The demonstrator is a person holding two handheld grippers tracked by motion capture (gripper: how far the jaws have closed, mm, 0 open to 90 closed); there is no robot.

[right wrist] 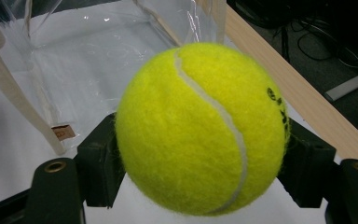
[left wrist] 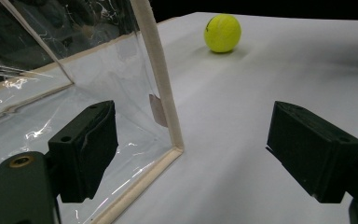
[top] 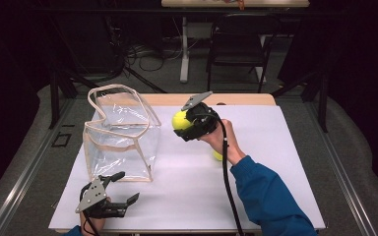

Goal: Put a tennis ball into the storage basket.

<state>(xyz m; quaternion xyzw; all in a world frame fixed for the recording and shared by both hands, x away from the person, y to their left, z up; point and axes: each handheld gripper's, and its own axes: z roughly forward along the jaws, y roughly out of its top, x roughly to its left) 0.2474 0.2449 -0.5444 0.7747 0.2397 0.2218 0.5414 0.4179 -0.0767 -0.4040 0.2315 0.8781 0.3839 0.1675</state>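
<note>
Right gripper is clamped on a tennis ball, held up off the table, just right of the clear bag. In the right gripper view the held ball sits squarely between both black jaws, one pad on each side. Bright yellow-green felt, fuzzy, one curved white seam running top to bottom, small black print near its right edge, too blurred to read.

Second tennis ball lies on the white tabletop, partly hidden behind the right hand. In the left gripper view the same ball rests alone on the white surface, well apart from the bag, dark mark on top.

Left gripper is low at the near left of the table, jaws spread wide, nothing between them. It sits just in front of the bag's near bottom corner. In the left gripper view that corner edge stands between the two jaws but farther out, not touched.

Bag: transparent plastic, cream fabric trim on all edges, cream handles, standing upright with the top open, walls slightly crumpled. Small tan tag near its bottom edge.

Table has a light wood edge at the far side. Person's right sleeve is blue.
</note>
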